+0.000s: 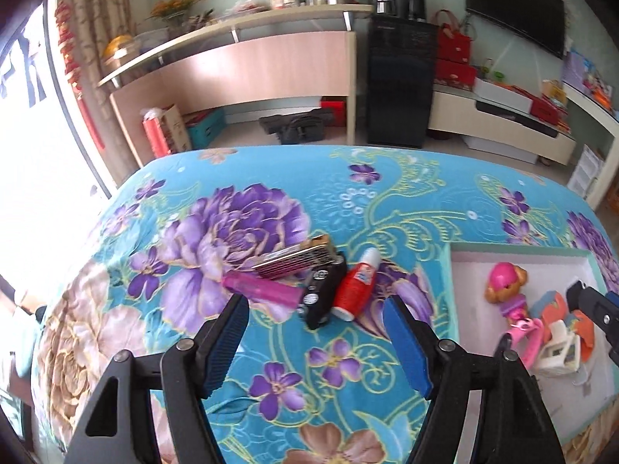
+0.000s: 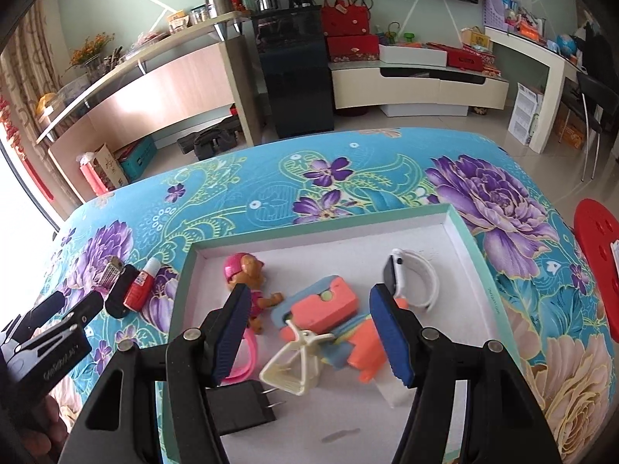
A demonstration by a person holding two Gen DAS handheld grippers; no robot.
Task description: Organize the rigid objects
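On the flowered blue bedspread (image 1: 348, 201) lies a small heap: a harmonica (image 1: 294, 257), a pink tube (image 1: 263, 288), a black gadget (image 1: 323, 294) and a red bottle (image 1: 356, 282). My left gripper (image 1: 315, 309) hovers just short of the heap, open and empty. To the right, a white tray (image 2: 460, 232) with a teal rim holds a pink-helmeted doll (image 2: 243, 274), an orange and blue toy (image 2: 329, 301), a white watch (image 2: 414, 278), a cream clip (image 2: 298, 363) and a black plug (image 2: 240, 406). Above these the right gripper (image 2: 309, 301) stands open, holding nothing.
A red stool (image 2: 595, 255) stands off the bed's right side. Beyond the bed's far edge are tiled floor, a long wooden desk (image 1: 240, 65), a black cabinet (image 1: 398, 85) and a low TV unit (image 2: 418, 85). A bright window is at far left.
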